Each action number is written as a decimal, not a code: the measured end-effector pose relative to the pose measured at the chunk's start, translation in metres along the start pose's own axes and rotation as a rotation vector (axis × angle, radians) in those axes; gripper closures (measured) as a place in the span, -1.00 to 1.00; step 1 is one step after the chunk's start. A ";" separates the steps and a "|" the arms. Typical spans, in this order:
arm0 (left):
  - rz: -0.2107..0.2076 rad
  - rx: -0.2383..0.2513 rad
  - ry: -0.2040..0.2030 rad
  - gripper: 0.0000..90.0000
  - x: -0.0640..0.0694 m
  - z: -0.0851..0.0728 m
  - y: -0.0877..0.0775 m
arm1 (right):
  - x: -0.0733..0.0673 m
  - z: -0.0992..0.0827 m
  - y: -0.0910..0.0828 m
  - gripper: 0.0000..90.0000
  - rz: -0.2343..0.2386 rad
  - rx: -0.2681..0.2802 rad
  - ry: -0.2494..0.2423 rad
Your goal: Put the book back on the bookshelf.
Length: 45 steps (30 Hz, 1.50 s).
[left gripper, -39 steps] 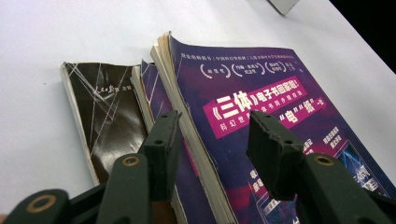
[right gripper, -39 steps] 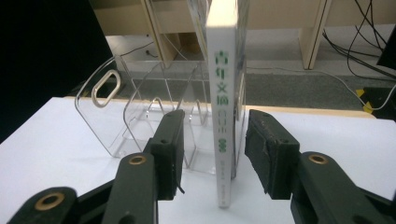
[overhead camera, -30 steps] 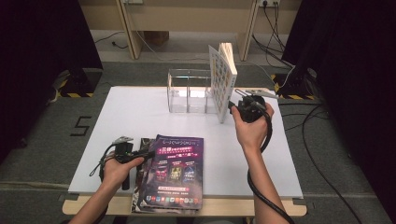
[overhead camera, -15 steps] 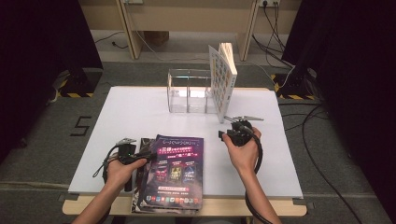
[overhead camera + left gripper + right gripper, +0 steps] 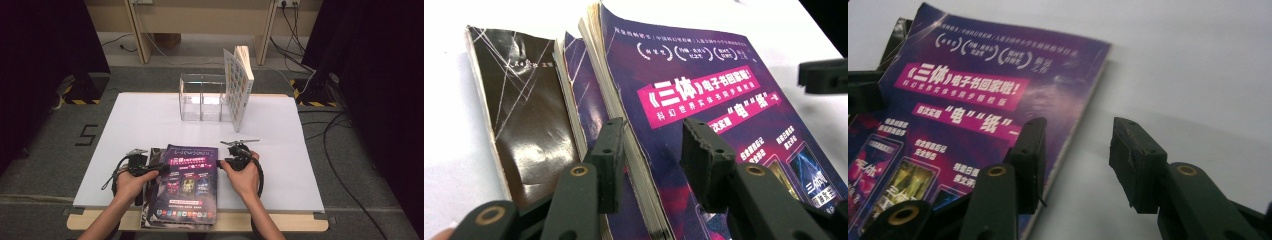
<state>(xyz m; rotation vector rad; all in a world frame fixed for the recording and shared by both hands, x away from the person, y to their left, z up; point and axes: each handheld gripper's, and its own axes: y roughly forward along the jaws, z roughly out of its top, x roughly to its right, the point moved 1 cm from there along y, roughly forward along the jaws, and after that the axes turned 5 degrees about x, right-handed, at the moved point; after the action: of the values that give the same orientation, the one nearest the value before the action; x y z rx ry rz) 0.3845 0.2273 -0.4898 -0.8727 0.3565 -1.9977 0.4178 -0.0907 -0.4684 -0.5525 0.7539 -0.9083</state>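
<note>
A stack of three books lies at the table's front edge, with a purple-covered book [image 5: 190, 185] [image 5: 704, 90] [image 5: 963, 100] on top. Below it lie a blue-purple book [image 5: 576, 95] and a black-covered one [image 5: 519, 110]. My left gripper [image 5: 161, 169] [image 5: 656, 160] is open astride the top book's left edge; its jaws have just been closing a little, and that edge lies between them. My right gripper [image 5: 220, 162] [image 5: 1080, 160] is open at the book's right edge, one jaw over the cover and the other over the bare table.
A clear divided box [image 5: 200, 97] stands at the back of the white table [image 5: 300, 150]. A pale book [image 5: 237, 85] stands upright against the box's right end. Cables run over the floor at the right.
My right hand has come down and toward the person, from beside the upright book to the purple book's right edge. The left hand has hardly moved.
</note>
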 end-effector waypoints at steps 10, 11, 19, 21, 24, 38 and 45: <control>-0.018 0.012 -0.060 0.36 0.001 0.004 -0.002 | -0.016 -0.009 0.013 0.25 0.018 -0.022 -0.008; -0.030 0.016 -0.075 0.38 0.002 0.004 -0.003 | -0.015 -0.009 0.012 0.25 0.013 -0.024 -0.007; -0.193 -0.002 -0.173 0.47 0.020 0.000 0.001 | -0.011 -0.013 0.009 0.24 0.006 -0.011 0.001; -0.165 -0.024 -0.130 0.47 0.024 -0.004 0.006 | -0.011 -0.013 0.008 0.24 0.003 -0.013 -0.003; -0.153 -0.027 -0.134 0.62 0.022 -0.007 0.009 | -0.012 -0.013 0.008 0.24 0.003 -0.015 0.001; -0.151 0.015 -0.109 0.81 0.036 -0.007 0.018 | 0.005 -0.008 0.008 0.13 0.021 -0.043 0.042; -0.148 0.004 -0.116 0.79 0.036 -0.007 0.020 | 0.013 0.002 0.014 0.13 0.024 -0.055 0.069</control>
<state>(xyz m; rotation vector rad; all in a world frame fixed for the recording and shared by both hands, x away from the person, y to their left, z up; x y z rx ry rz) 0.3795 0.1859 -0.4895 -1.0332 0.2275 -2.0703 0.4311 -0.0947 -0.4812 -0.5618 0.8487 -0.8896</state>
